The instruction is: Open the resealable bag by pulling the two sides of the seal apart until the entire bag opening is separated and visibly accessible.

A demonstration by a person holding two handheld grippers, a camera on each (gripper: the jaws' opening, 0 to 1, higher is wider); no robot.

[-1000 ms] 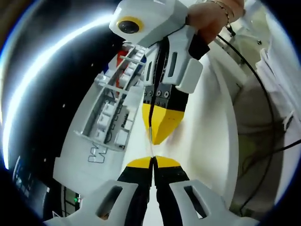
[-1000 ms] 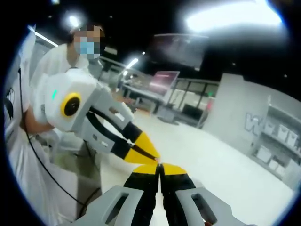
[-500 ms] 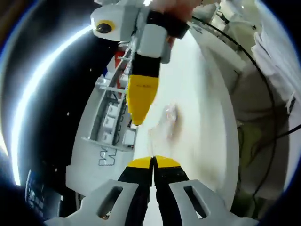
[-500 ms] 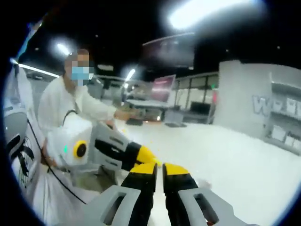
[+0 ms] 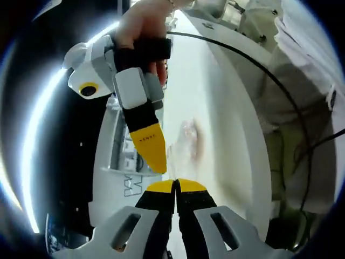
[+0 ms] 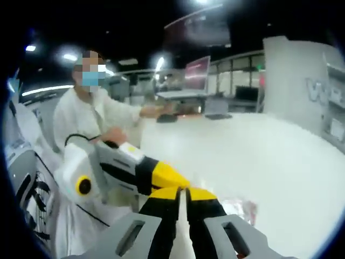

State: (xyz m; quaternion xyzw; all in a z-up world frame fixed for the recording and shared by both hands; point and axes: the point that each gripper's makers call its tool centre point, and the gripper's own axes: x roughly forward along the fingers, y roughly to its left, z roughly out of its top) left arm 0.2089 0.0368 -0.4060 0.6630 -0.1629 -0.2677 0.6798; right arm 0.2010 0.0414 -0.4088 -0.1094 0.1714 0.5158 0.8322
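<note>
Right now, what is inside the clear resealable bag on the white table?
The resealable bag lies on the white table, clear and crumpled. Glare and blur hide any contents; I cannot tell. In the right gripper view, the right hand-held gripper covers part of it.

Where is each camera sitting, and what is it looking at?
Left gripper view: rides the left gripper, facing along its shut jaws at the clear bag on the white table; the person's hand holds the right gripper.
Right gripper view: rides the right gripper, looking over the table; the left gripper enters from the left.
Shared: bag, table, both grippers.
</note>
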